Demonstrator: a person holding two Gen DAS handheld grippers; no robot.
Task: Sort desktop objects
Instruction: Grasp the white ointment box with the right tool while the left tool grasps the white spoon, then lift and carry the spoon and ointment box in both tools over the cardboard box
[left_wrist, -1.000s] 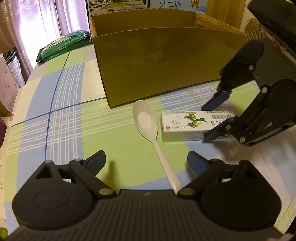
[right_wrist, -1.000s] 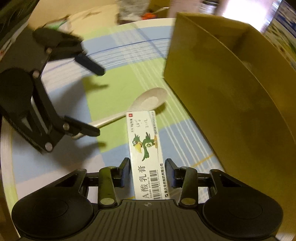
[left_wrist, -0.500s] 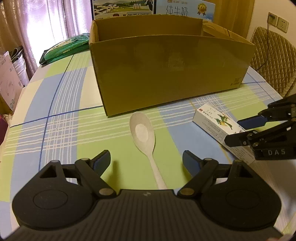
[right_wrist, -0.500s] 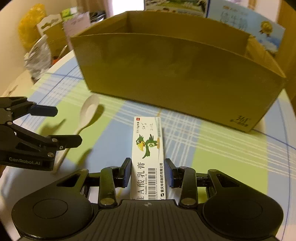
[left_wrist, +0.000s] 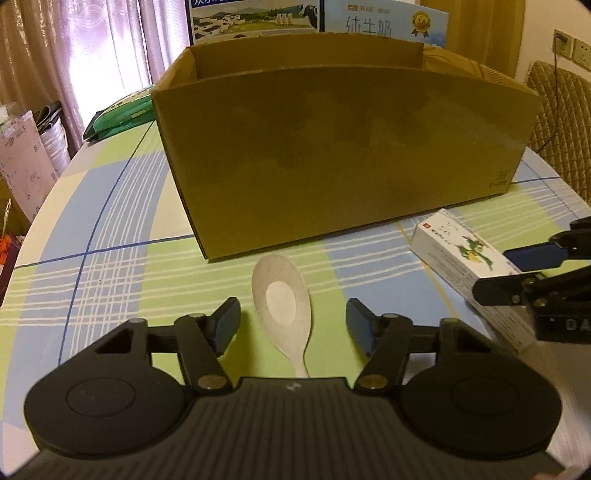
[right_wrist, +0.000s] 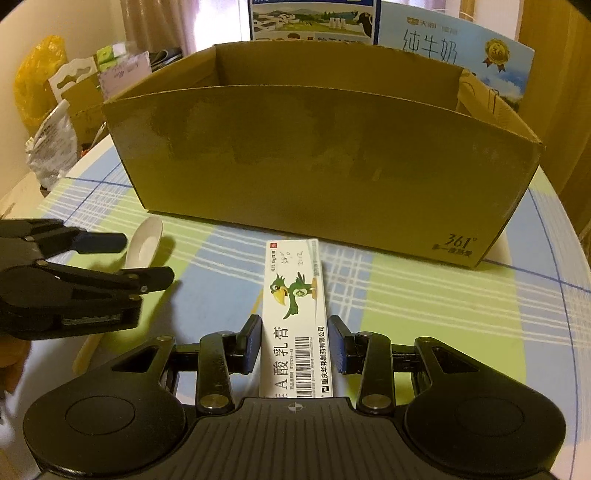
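A white spoon (left_wrist: 282, 301) lies on the checked tablecloth, bowl toward the brown cardboard box (left_wrist: 332, 147). My left gripper (left_wrist: 293, 326) is open, its fingers either side of the spoon's bowl and neck without touching. A white ointment carton with a green bird (right_wrist: 295, 314) sits lengthwise between the pads of my right gripper (right_wrist: 295, 345), which is shut on it. The carton (left_wrist: 458, 245) and right gripper (left_wrist: 517, 273) also show at the right of the left wrist view. The left gripper (right_wrist: 146, 258), the spoon (right_wrist: 142, 247) and the cardboard box (right_wrist: 314, 166) show in the right wrist view.
Milk cartons (left_wrist: 255, 14) stand behind the cardboard box. A green packet (left_wrist: 122, 114) lies at the back left. A woven chair (left_wrist: 561, 122) is to the right. Plastic bags (right_wrist: 51, 144) and boxes crowd the floor beyond the table's rounded left edge (left_wrist: 33, 229).
The right gripper carried the ointment carton away from the spoon to the right and turned to face the cardboard box. The left gripper moved forward over the spoon's handle toward its bowl.
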